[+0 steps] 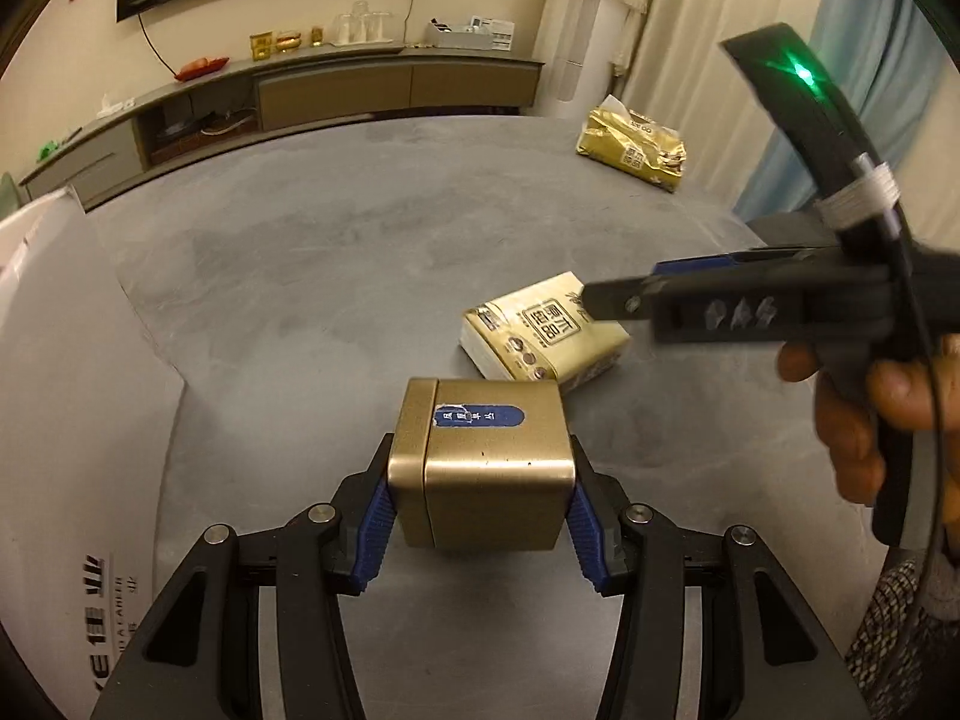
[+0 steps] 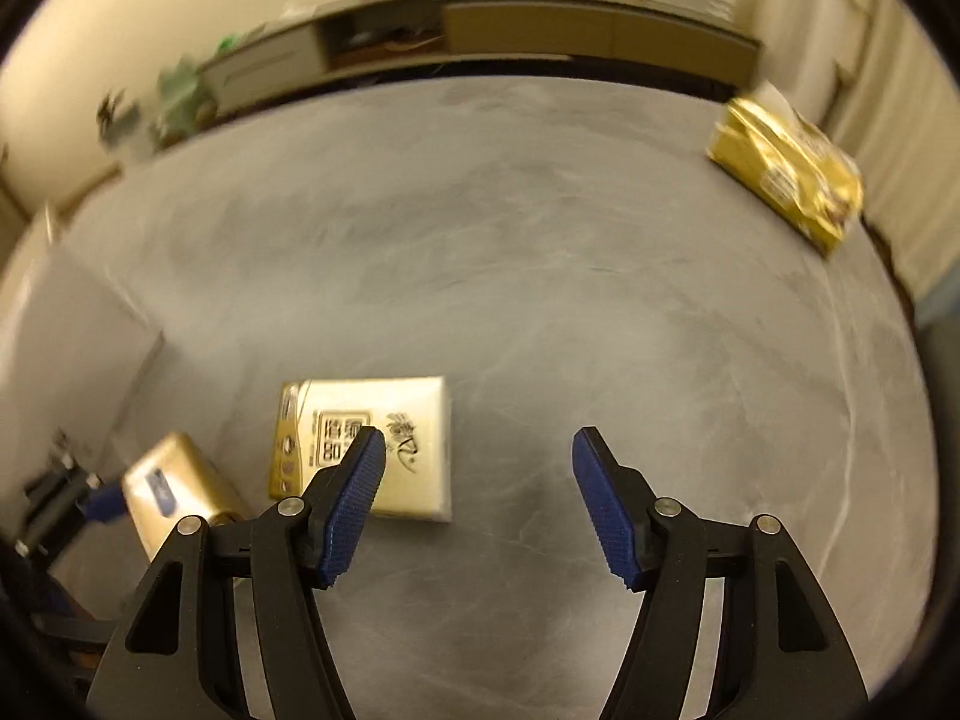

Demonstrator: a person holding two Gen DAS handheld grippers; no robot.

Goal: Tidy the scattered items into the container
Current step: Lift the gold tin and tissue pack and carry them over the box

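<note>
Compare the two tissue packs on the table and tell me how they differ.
The near tissue pack is neat and flat, its wrapper smooth; the far tissue pack is crumpled, with paper poking out of its top. The near one lies mid-table beside the gold tin held in the left tool; the far one sits by the table's far right edge. Both have gold wrappers with similar printing.

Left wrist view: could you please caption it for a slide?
Left gripper clamps a gold tin above the grey table, tissue pack beyond.

Motion-blurred sideboard [image 2: 480,18], right-wrist view
</note>
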